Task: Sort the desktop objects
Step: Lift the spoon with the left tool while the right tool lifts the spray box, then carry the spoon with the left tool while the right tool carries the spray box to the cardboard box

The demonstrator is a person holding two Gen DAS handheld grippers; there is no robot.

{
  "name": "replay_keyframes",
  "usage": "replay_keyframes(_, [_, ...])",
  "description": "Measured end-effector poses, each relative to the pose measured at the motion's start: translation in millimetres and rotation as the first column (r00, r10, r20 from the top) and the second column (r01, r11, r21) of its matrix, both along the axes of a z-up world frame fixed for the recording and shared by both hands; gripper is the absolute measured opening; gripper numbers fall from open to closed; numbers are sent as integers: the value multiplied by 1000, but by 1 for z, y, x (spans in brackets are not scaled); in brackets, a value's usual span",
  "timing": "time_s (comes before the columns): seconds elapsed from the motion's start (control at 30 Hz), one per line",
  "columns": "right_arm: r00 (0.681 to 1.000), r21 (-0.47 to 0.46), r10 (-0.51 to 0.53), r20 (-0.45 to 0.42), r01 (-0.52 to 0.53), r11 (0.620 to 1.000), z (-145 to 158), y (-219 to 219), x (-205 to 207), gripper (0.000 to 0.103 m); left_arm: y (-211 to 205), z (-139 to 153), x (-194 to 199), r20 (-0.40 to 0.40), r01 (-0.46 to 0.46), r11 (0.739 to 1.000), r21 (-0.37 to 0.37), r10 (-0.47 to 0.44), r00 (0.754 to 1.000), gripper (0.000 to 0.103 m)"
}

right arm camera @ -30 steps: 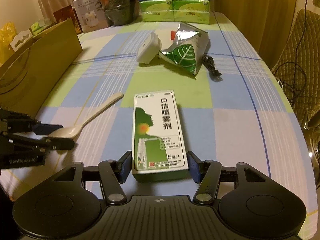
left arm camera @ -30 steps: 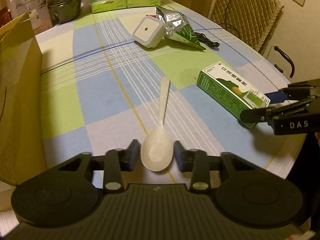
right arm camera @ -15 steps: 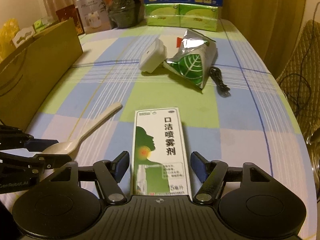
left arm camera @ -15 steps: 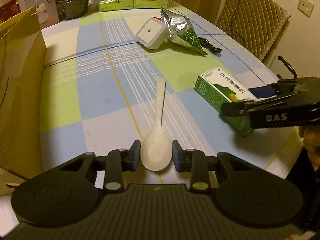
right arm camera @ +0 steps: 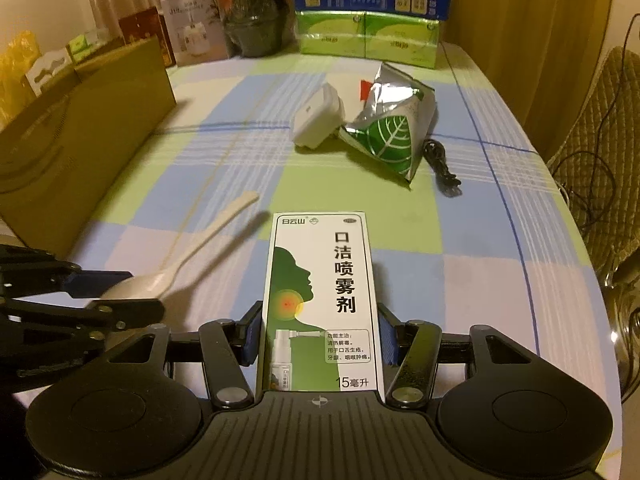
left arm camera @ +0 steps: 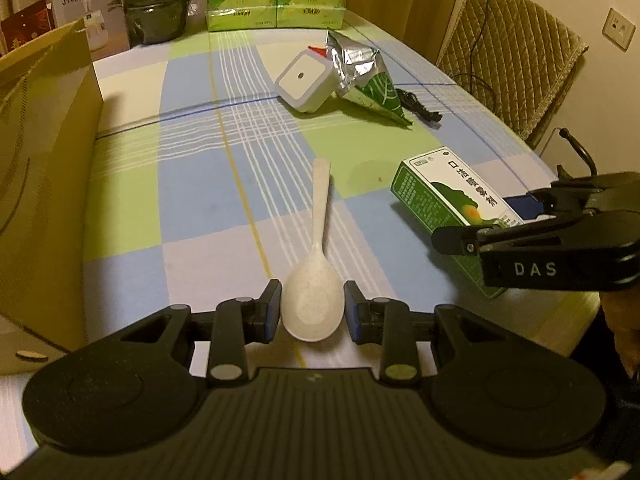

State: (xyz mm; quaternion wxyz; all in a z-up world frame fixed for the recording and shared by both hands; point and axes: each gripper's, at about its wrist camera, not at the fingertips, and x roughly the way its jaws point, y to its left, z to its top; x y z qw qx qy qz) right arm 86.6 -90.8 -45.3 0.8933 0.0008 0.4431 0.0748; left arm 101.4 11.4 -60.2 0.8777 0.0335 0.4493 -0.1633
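A table under a checked cloth (left arm camera: 192,184) of blue, green and pale squares fills both views. Along its left edge stands a tall brown cardboard box (left arm camera: 36,184), and at the far end sit green tissue packs (left arm camera: 276,10) with a blue carton on top. Near the middle of the cloth lie a crumpled silver and green foil bag (right arm camera: 390,128), a white square plug-in device (left arm camera: 306,80) touching the bag, and a black cable (right arm camera: 442,168) just beside the bag.

The green and white throat-spray box (right arm camera: 320,300) lies between the fingers of the right gripper (right arm camera: 318,336), whose jaws are closing with both pads at the box's long sides; its far end looks raised off the cloth in the left wrist view.

The cream plastic spoon (left arm camera: 314,300) has its bowl clamped between the pads of the left gripper (left arm camera: 312,310), its handle pointing away over the cloth.
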Motion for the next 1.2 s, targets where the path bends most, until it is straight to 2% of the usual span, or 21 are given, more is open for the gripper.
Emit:
replay_keyframes(0.33, [997,34,-4,72,1,999,46,5,-29,52,7,45,-26,67,-48,999,-18,49,997,27])
replay_keyframes(0.67, [988,67,50,148,-60,996,83,29,-50,52,29,90,-61,143,-108,994,-7,108,984,28])
replay_keyframes(0.9, [979,80,97,182,-113,990,99,50,-60,52,50,112,-81,179,-159,987,-8,158,971,27])
replay_keyframes(1.2, [970,76,145,197,-163,984,107,70,-67,52,69,124,-99,198,-200,980,-9,198,960,28])
